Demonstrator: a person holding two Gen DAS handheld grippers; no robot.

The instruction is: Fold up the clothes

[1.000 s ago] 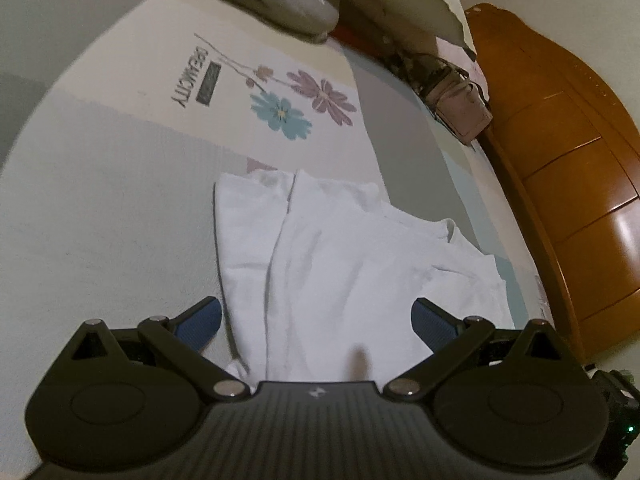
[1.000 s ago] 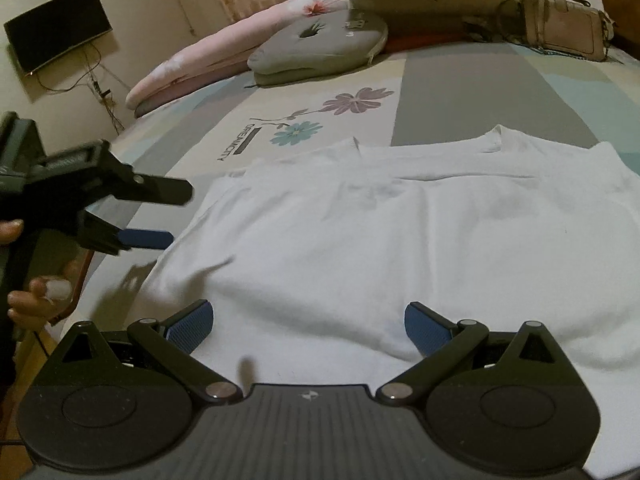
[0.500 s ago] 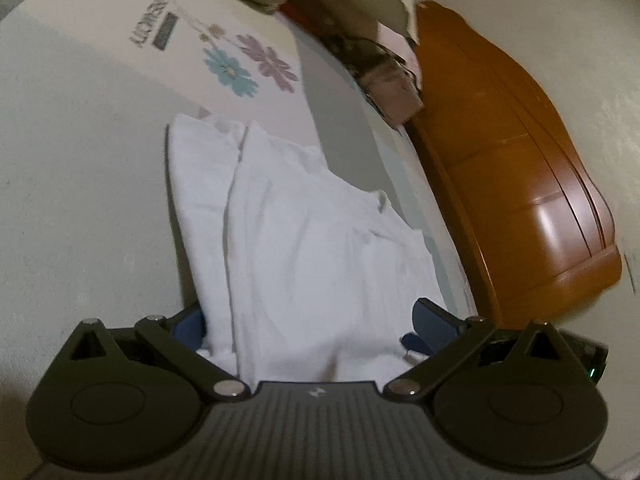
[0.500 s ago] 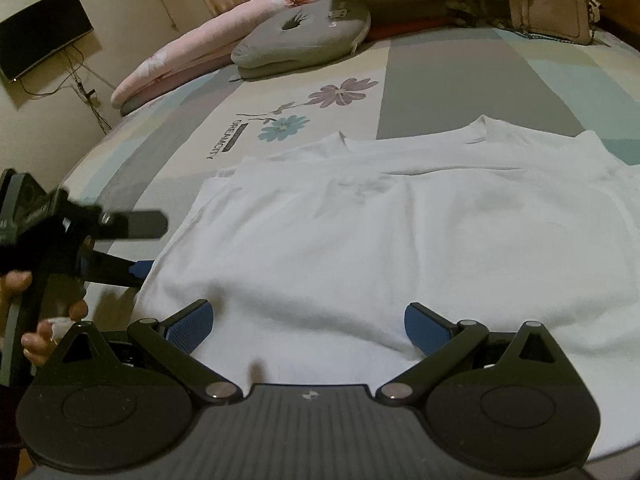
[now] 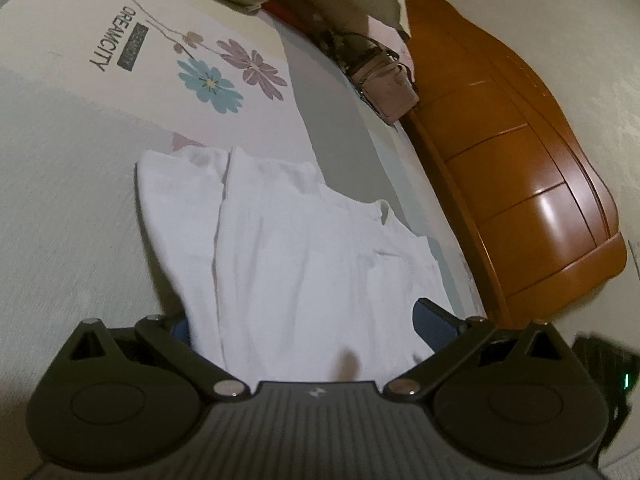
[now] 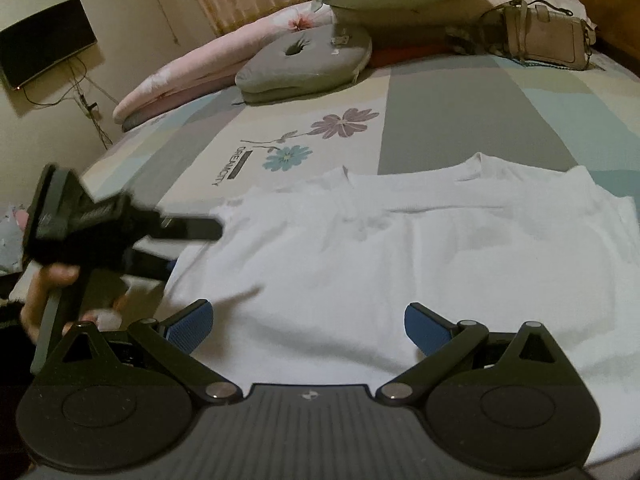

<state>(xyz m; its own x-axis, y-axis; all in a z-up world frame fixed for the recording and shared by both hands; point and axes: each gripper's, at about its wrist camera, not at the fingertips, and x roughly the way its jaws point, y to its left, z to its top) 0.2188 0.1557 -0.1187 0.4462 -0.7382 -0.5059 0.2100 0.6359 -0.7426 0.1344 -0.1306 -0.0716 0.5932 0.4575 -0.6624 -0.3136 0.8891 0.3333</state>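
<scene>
Lying flat on the bed [image 6: 460, 120], the shirt [image 6: 400, 248] has one sleeve tucked in, most folds remaining; both hand-held grippers, left [image 5: 304, 320] and right [image 6: 308, 320], hover spread at its hem.

Left gripper [image 5: 302, 322] now pushed in over the near-left corner of the white shirt [image 5: 304, 264], a second ago short of its edge. Left pad now half hidden behind the cloth, then fully bare. Seen from the right wrist view, left gripper [image 6: 192, 248] lower and further in, upper finger reaching over the shirt [image 6: 400, 256] edge, jaws wide as before.
</scene>
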